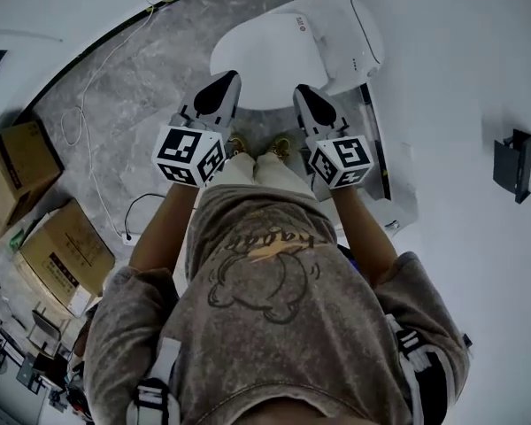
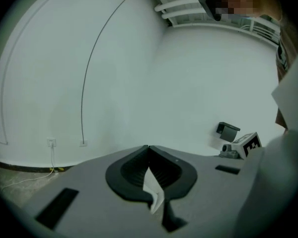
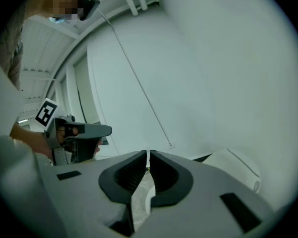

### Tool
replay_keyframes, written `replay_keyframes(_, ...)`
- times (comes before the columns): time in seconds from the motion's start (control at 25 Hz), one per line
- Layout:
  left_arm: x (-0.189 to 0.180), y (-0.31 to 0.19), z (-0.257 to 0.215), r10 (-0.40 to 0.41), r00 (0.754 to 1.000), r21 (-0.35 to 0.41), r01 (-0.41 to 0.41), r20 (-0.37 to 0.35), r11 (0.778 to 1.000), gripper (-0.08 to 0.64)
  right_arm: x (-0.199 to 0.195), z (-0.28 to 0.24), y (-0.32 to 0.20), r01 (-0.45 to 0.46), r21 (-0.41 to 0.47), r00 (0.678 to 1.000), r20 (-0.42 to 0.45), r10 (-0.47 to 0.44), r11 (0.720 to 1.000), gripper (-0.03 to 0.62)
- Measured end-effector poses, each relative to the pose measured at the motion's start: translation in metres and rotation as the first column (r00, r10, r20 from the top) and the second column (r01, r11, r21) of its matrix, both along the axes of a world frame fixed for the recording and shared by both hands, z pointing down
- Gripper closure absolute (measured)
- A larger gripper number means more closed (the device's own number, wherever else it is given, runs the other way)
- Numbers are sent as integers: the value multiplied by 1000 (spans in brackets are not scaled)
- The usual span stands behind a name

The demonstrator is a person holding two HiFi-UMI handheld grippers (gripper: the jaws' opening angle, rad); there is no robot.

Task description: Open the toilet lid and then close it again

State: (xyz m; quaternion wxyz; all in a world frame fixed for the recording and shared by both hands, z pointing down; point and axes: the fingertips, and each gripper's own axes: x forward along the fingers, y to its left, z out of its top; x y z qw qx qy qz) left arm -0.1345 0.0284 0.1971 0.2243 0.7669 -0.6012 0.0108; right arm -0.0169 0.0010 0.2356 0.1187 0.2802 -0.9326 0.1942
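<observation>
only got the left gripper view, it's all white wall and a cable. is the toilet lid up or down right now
Observer: Down. In the head view the lid lies flat on the toilet.
Operator: ok, is the right gripper holding it
Observer: No. In the right gripper view the right gripper has its jaws shut, tips together, with nothing gripped. It aims at the wall, and the toilet sits low near that picture's right edge.
</observation>
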Motion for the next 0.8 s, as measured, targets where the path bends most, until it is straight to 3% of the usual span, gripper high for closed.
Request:
replay_keyframes(0.28, 28, 18, -62, 69, 995, 88, -76, 75, 993, 549, 45, -73, 19, -55, 139, 998, 46, 49, 989, 551)
replay_keyframes(0.4, 34, 25, -61, 69, 992, 112, -81, 102, 990, 549, 61, -77, 19, -84, 166, 995, 58, 75, 983, 551)
replay_keyframes(0.6, 38, 22, -51, 32, 998, 122, -39, 63, 992, 549, 79, -69, 10, -122, 179, 992, 63, 113, 976, 551)
replay_keyframes(0.8, 39, 15, -47, 20, 997, 124, -29, 76, 992, 549, 93, -68, -2, -158, 184, 987, 62, 149, 970, 555)
